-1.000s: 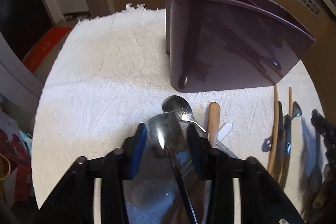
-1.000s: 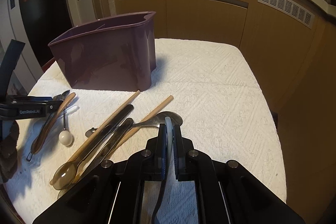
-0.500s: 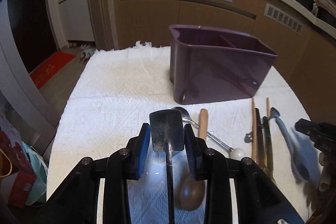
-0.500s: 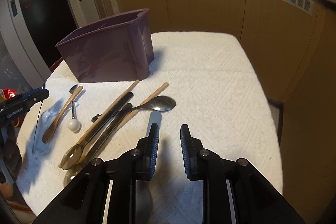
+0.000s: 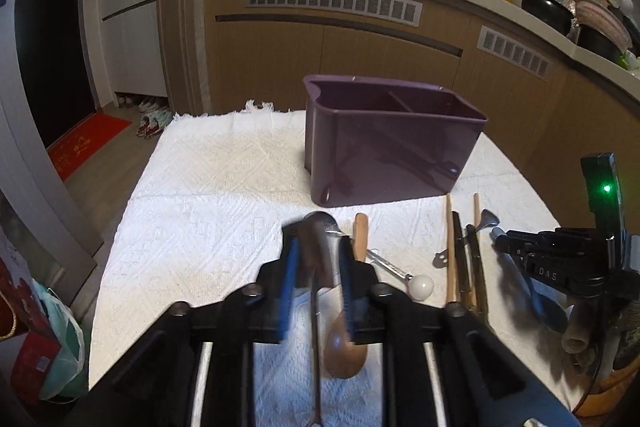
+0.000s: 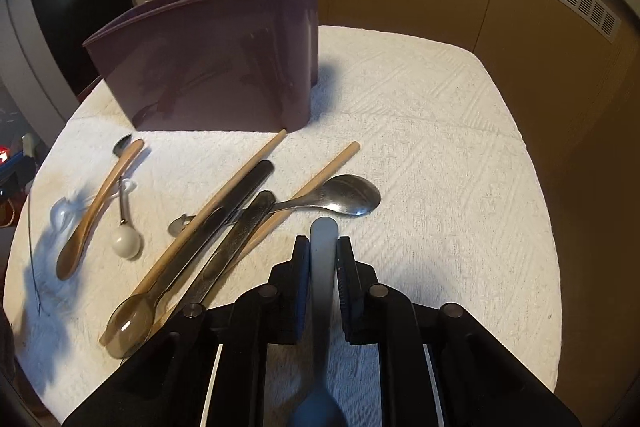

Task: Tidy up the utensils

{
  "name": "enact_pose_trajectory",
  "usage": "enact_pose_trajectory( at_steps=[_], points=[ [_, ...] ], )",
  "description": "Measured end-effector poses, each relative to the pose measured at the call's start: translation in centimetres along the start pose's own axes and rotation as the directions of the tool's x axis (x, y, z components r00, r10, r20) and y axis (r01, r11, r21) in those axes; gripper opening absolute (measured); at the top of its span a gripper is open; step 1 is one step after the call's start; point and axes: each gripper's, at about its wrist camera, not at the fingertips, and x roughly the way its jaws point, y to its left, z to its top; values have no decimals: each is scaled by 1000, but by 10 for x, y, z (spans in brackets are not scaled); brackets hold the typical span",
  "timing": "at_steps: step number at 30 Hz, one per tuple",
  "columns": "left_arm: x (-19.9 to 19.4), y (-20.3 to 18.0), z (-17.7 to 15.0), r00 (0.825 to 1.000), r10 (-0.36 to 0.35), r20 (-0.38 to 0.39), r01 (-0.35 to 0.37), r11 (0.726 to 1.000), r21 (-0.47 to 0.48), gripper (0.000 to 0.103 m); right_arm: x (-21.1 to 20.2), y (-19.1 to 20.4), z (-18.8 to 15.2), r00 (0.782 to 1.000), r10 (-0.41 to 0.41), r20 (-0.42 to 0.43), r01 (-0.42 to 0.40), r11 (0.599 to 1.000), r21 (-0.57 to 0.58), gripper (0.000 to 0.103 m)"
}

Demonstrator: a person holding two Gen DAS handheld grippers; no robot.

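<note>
The right gripper [image 6: 323, 259] is closing on a grey spoon [image 6: 322, 267]; the left gripper [image 5: 319, 267] is closing on a blurred metal utensil [image 5: 318, 255]. Both should be gripping firmly before lifting toward the caddy [image 5: 384, 151].

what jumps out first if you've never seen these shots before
The purple utensil caddy stands at the far side of the white towel, with wooden and metal utensils strewn before it. Up close, the left gripper closes on a metal utensil, and the right gripper closes on a grey-blue spoon's handle.
</note>
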Motion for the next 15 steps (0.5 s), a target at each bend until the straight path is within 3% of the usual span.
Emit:
enact_pose_trajectory(
  at_steps=[4, 8, 9, 10, 11, 15],
  points=[
    [-18, -10, 4, 999, -13, 44, 12, 999, 34, 15, -36, -1, -3, 995, 47, 88, -48, 999, 0, 14],
    [-18, -6, 6, 1000, 0, 20, 0, 1000, 8, 18, -66, -2, -7, 987, 67, 148, -66, 998, -8, 14],
    [-12, -4, 6, 1000, 1, -18, -1, 1000, 5, 23, -71, -2, -9, 986, 66, 155, -64, 998, -13, 14],
    [-1, -1, 6, 996, 7, -84, -6, 1000, 8, 37, -74, -3, -11, 985, 64, 162, -62, 998, -16, 14],
    [6, 1, 5, 992, 17, -126, -16, 1000, 8, 43, -77, -1, -14, 984, 62, 166, -60, 998, -18, 14],
    [40, 4, -2, 964, 10, -266, -9, 1000, 5, 43, -80, 1, -21, 982, 66, 178, -62, 998, -27, 14]
  ],
)
